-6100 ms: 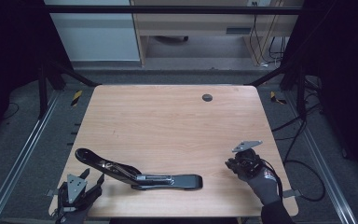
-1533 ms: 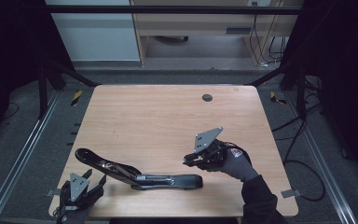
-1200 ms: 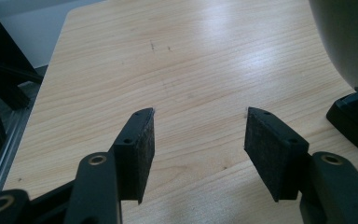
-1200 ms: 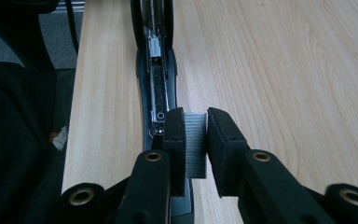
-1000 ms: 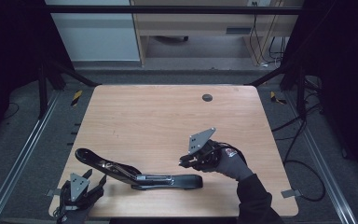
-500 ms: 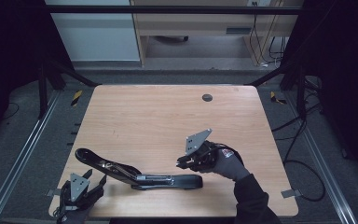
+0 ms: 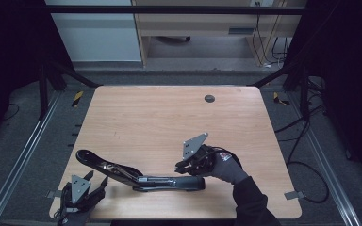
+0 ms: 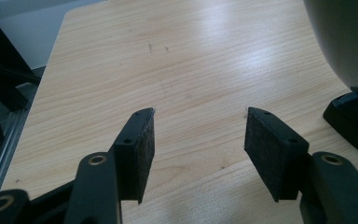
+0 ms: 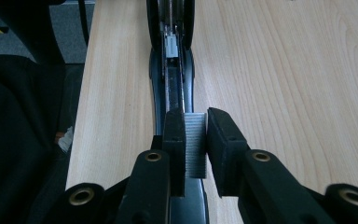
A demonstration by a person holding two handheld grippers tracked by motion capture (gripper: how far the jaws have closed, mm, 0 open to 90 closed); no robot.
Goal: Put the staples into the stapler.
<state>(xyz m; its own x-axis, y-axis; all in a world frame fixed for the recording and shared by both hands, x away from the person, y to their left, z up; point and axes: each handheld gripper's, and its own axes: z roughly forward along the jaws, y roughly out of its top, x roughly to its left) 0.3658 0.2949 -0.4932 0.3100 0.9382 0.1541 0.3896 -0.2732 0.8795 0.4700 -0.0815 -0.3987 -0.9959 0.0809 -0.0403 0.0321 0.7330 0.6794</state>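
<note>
A black stapler lies swung open near the table's front edge, its long arm reaching left. My right gripper hovers over the stapler's right end, shut on a silver strip of staples. In the right gripper view the strip sits just above the stapler's open magazine channel, lined up along it. At the front left corner my left gripper stands open with bare wood between its pads. The stapler's grey arm and black foot lie just to the right of its jaws.
The light wooden table has a dark round grommet near its far edge. Metal rails run along both sides on the floor, and cables lie at the right. A dark sleeve comes in from the bottom.
My right gripper has come from the table's right edge leftward to the stapler's right end, creeping a little farther left and lower over the last second. The left gripper has stayed put.
</note>
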